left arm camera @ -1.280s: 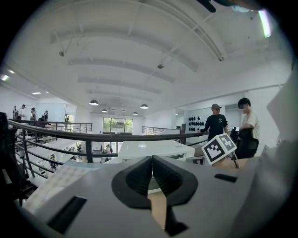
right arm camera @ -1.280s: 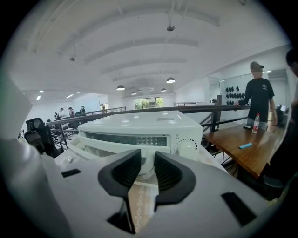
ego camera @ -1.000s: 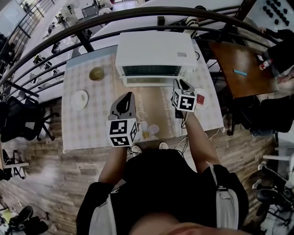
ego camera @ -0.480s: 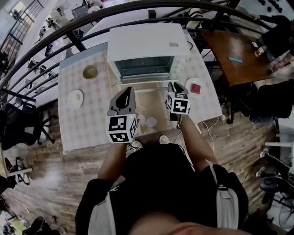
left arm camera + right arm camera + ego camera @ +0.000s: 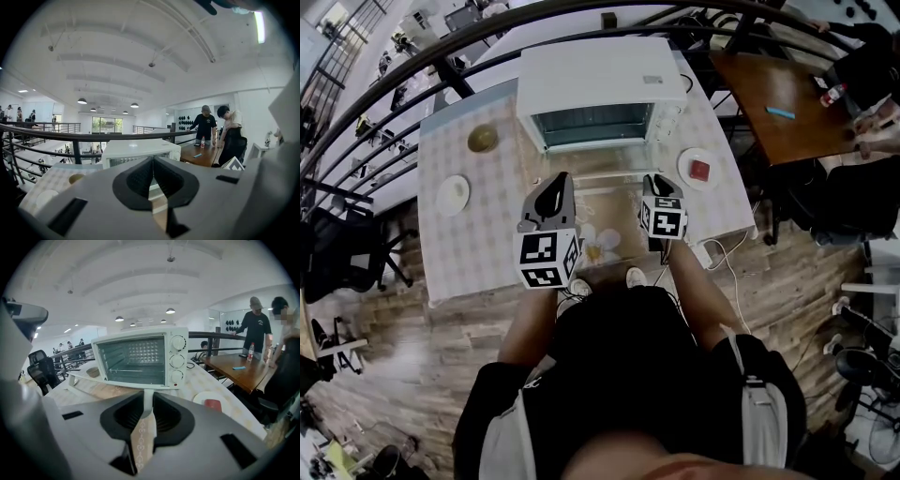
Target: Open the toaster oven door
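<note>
The white toaster oven (image 5: 595, 84) stands at the back of the checked table (image 5: 478, 253). Its glass door (image 5: 600, 161) lies swung down flat, so the rack inside shows (image 5: 136, 359). My right gripper (image 5: 661, 180) is at the door's front right corner. Its jaws are closing, and the door's white edge strip (image 5: 147, 401) fills the narrow gap between them. My left gripper (image 5: 561, 183) hovers left of the door, apart from it. It is shut with nothing between its pads (image 5: 151, 187).
A small bowl (image 5: 482, 139) and a white plate (image 5: 453, 195) sit on the table's left. A plate holding a red piece (image 5: 700, 171) lies right of the oven. A dark railing (image 5: 487, 47) runs behind. Two people (image 5: 255, 324) stand at a wooden table (image 5: 787, 103).
The oven door has swung from nearly closed down to flat open. My right gripper came down and toward me with its front edge. The left gripper has barely moved.
</note>
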`<state>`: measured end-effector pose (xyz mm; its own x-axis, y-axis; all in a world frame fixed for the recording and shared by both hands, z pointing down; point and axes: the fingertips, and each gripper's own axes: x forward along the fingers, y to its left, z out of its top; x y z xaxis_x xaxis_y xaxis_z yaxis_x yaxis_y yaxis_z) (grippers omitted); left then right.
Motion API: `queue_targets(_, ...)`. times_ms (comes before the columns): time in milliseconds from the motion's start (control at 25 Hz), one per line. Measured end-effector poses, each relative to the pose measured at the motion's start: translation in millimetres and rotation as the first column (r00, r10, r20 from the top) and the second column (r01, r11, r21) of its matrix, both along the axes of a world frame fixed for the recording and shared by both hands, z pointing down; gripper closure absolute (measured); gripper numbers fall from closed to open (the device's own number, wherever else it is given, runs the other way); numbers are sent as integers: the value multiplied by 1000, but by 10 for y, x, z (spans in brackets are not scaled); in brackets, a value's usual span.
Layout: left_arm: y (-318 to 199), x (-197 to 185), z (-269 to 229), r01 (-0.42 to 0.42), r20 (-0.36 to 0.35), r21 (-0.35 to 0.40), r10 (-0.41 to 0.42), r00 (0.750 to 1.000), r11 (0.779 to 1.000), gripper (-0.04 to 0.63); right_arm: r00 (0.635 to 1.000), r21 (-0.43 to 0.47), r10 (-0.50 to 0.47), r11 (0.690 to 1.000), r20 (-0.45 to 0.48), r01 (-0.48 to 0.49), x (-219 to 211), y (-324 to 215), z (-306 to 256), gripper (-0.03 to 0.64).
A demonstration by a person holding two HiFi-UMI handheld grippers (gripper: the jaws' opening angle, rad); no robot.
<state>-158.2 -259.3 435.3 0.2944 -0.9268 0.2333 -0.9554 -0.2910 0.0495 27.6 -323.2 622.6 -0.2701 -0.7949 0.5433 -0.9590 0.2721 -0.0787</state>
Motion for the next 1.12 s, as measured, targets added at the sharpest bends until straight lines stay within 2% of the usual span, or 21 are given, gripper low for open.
queue_targets(360, 70, 26, 68, 8, 4, -18, -8, 1000, 1000, 580, 1000, -53, 14, 998, 3, -14, 47, 257, 407, 549)
queue_targets(760, 55, 93, 138, -16, -6, -38, 16, 1000, 999, 580, 998, -121, 29, 992, -63, -37, 64, 446, 931, 549)
queue_targets(960, 1, 65, 188, -19, -3, -49, 19, 1000, 999, 580, 998, -113, 35, 993, -55, -41, 47, 469, 1057, 549)
queue_targets(1120, -15, 62, 202, -21, 1, -54, 22, 1000, 998, 580, 999, -61, 35, 997, -36, -37, 70, 511, 1181, 551)
